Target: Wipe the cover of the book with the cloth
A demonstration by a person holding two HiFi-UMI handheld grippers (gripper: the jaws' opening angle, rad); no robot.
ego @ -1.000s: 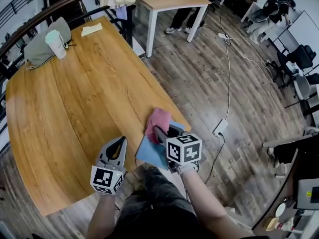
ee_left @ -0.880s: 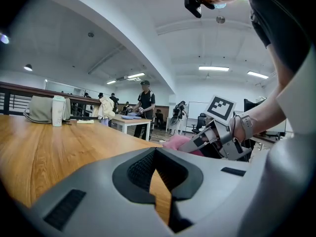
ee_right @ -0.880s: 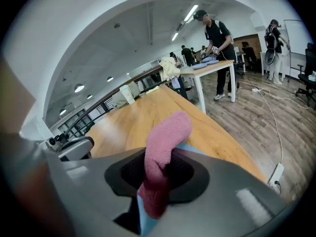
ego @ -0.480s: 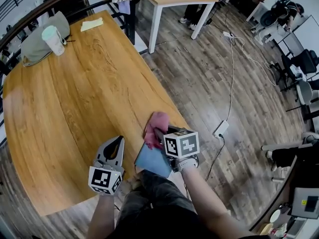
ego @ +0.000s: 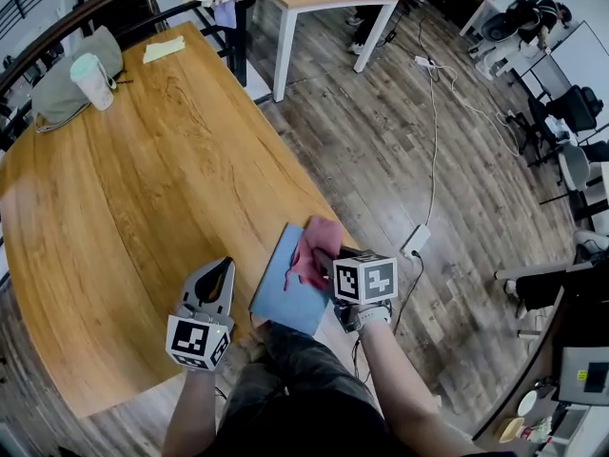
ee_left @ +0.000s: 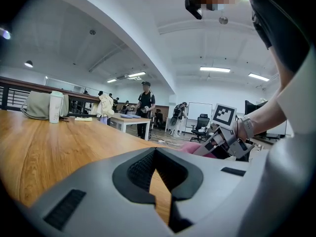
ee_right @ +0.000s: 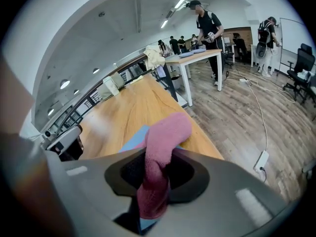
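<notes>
Head view: right tool (ego: 322,258) pinches fuzzy pink cloth (ego: 314,244) over flat blue book (ego: 279,288); left tool (ego: 221,270) closed.

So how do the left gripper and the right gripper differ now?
The left gripper is shut with nothing between its jaws; the right gripper is shut on the pink cloth. The left gripper is over bare table beside the blue book; the right gripper is over the book. Both are grey with a marker cube.

Grey left tongs (ego: 222,267) and right tongs (ego: 325,258) bear white cubes (ego: 199,341) with black square markers; trousers (ego: 285,393) dark
</notes>
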